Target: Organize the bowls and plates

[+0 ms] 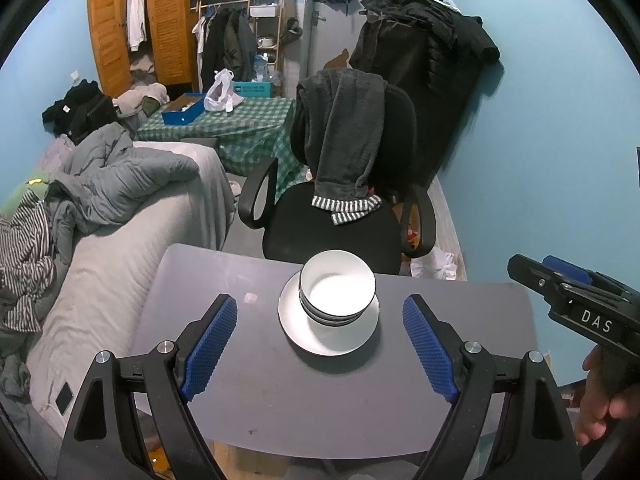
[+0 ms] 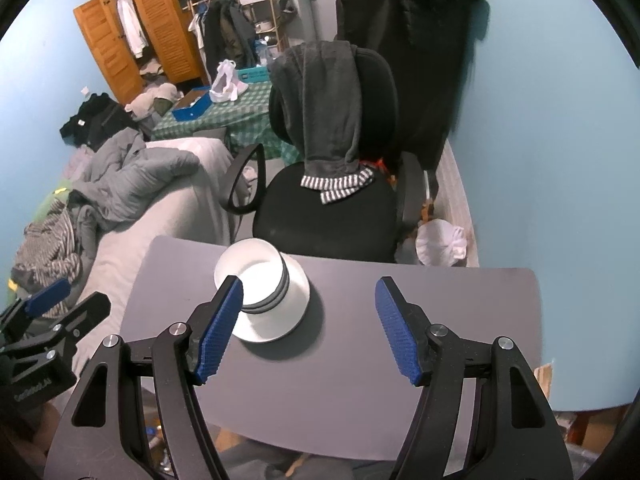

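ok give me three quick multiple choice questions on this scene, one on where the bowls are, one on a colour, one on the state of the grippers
1. Where does the stack of bowls sit?
A. on the white plate
B. on the chair seat
C. on the bed

2. What colour are the gripper pads?
A. red
B. blue
C. white

3. What state are the left gripper and right gripper in?
A. both shut on the plate
B. one holding a bowl
C. both open, holding nothing

Answers:
1. A, the bowls rest nested on the plate, which lies on the grey table.
2. B, the ribbed pads on both grippers are blue.
3. C, each pair of fingers stands wide apart with nothing between them, short of the dishes.
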`<action>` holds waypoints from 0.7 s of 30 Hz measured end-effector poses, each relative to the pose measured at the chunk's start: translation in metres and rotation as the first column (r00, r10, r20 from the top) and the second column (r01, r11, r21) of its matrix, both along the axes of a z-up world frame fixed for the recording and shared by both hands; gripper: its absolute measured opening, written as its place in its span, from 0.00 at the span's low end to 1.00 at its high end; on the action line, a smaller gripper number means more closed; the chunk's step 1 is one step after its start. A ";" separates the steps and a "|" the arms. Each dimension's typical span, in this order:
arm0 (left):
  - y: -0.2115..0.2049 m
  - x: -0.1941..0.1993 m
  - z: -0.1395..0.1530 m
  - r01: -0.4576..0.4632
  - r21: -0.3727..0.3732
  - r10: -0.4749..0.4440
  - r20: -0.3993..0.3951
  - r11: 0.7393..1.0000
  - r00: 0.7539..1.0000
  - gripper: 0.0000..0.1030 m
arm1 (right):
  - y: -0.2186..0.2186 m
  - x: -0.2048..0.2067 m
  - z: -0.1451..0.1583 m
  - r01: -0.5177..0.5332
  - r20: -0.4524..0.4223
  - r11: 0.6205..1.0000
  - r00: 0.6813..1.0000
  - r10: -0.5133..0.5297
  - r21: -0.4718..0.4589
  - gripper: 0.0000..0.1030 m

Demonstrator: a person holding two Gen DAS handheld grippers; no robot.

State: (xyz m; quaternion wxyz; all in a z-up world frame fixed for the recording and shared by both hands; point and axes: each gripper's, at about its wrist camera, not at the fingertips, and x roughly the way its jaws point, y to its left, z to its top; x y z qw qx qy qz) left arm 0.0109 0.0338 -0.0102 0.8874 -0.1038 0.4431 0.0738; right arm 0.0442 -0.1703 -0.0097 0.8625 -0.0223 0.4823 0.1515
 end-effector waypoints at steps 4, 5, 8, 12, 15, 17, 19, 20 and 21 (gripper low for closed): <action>0.002 -0.001 0.003 0.017 -0.006 -0.017 0.015 1.000 1.000 0.84 | 0.001 0.000 0.000 0.000 0.001 1.000 1.000 0.000 -0.003 0.66; 0.002 -0.002 0.004 0.021 -0.005 -0.021 0.018 1.000 1.000 0.84 | 0.000 0.000 0.000 0.001 0.000 1.000 1.000 -0.001 -0.001 0.66; 0.004 -0.001 0.006 0.028 0.002 -0.028 0.024 1.000 0.999 0.84 | 0.001 0.001 -0.001 -0.004 -0.006 1.000 1.000 0.004 -0.001 0.66; 0.004 -0.001 0.005 0.026 0.003 -0.026 0.021 1.000 0.999 0.84 | 0.002 0.004 0.000 -0.006 -0.010 1.000 1.000 0.006 -0.003 0.66; 0.007 -0.001 0.004 0.019 -0.003 -0.019 0.017 1.000 1.000 0.84 | 0.006 0.008 0.001 -0.012 -0.011 1.000 1.000 0.012 -0.004 0.66; 0.010 -0.002 0.004 0.018 -0.012 -0.018 0.015 1.000 1.000 0.84 | 0.008 0.009 0.001 -0.018 -0.010 1.000 1.000 0.018 -0.008 0.66; 0.012 -0.002 0.004 0.018 -0.013 -0.018 0.017 1.000 1.000 0.84 | 0.009 0.010 0.000 -0.023 -0.009 1.000 1.000 0.022 -0.011 0.66; 0.012 -0.003 0.005 0.019 -0.009 -0.019 0.019 1.000 1.000 0.84 | 0.009 0.012 0.000 -0.022 -0.010 1.000 1.000 0.022 -0.012 0.66; 0.014 -0.003 0.005 0.020 -0.007 -0.020 0.019 1.000 1.000 0.84 | 0.010 0.010 0.001 -0.020 -0.010 1.000 1.000 0.020 -0.011 0.66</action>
